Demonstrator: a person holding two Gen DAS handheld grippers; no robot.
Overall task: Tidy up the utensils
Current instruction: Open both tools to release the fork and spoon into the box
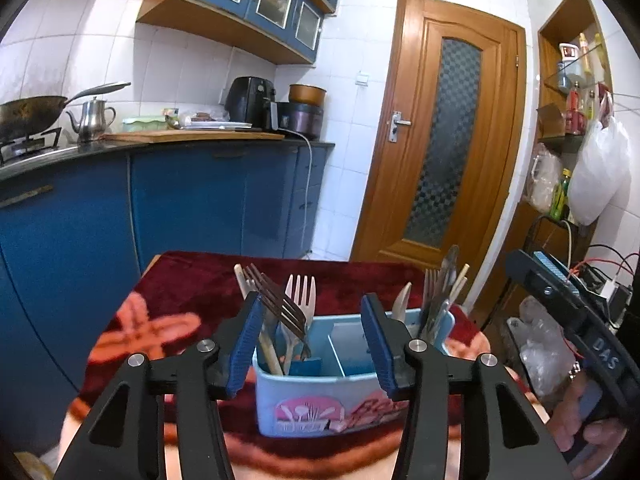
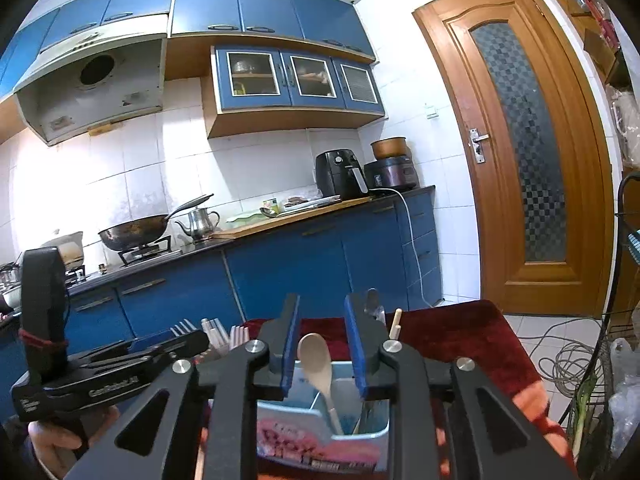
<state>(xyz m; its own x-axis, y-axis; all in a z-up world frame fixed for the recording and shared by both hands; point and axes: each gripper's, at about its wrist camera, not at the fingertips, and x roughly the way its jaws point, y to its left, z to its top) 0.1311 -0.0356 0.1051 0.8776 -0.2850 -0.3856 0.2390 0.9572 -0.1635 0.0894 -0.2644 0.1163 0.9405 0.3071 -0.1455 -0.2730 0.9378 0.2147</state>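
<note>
A light blue caddy (image 1: 320, 392) stands on the red-blanketed tabletop (image 1: 192, 280). Left tongs (image 1: 312, 344) gape wide above it, holding nothing; forks (image 1: 300, 300) stand in its left compartment. Right tongs (image 2: 322, 346) hover part-open around a wooden spoon (image 2: 316, 356) standing in the caddy, pads not touching.

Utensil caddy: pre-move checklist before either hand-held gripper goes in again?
1. Left hand-held gripper empty: ok, jaws wide apart, nothing between the pads.
2. Right hand-held gripper empty: ok, open; the wooden spoon shows in the gap but no pad touches it.
3. Utensil caddy upright on the red blanket: ok.
4. Middle compartment free: ok, looks empty.
5. Dark fork seated: not ok, it leans across the white fork.
6. Loose utensils left on the blanket: cannot tell, near edge hidden by the grippers.
</note>
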